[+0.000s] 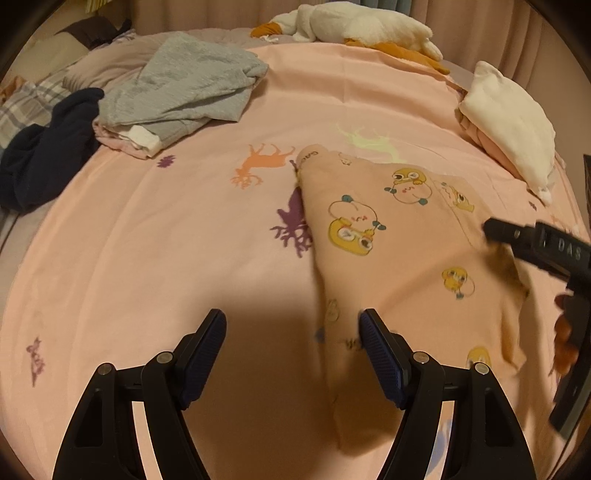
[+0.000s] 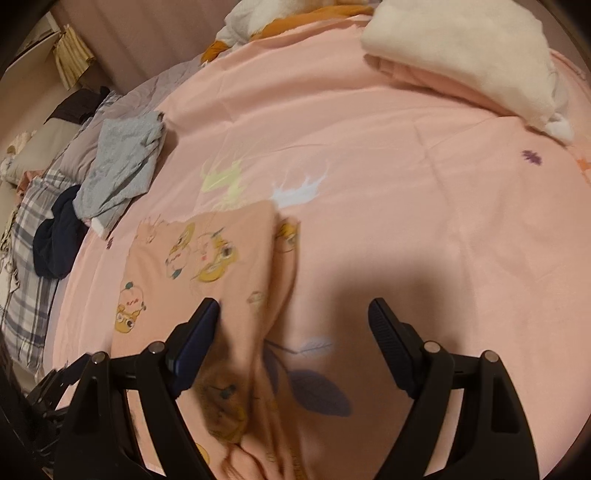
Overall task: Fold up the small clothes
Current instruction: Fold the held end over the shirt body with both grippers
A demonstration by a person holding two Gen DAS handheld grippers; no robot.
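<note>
A small pink garment [image 1: 399, 236] printed with yellow cartoon figures lies on the pink bed sheet [image 1: 147, 240]. In the left wrist view it fills the centre right. My left gripper [image 1: 291, 321] is open just above the sheet, and the garment's left edge runs between its jaws, close to the right finger. In the right wrist view my right gripper [image 2: 293, 308] is open too. The garment [image 2: 207, 258] is blurred there, and its rumpled right edge passes beside the left finger. One of the right gripper's fingers [image 1: 496, 230] shows over the garment's right side.
A grey garment pile [image 1: 184, 85] and a dark navy garment [image 1: 40, 162] lie at the far left of the bed. A folded white and pink stack [image 1: 509, 125] sits at the far right. A white plush toy [image 1: 362, 26] lies at the back, and plaid bedding [image 2: 29, 266] on the left.
</note>
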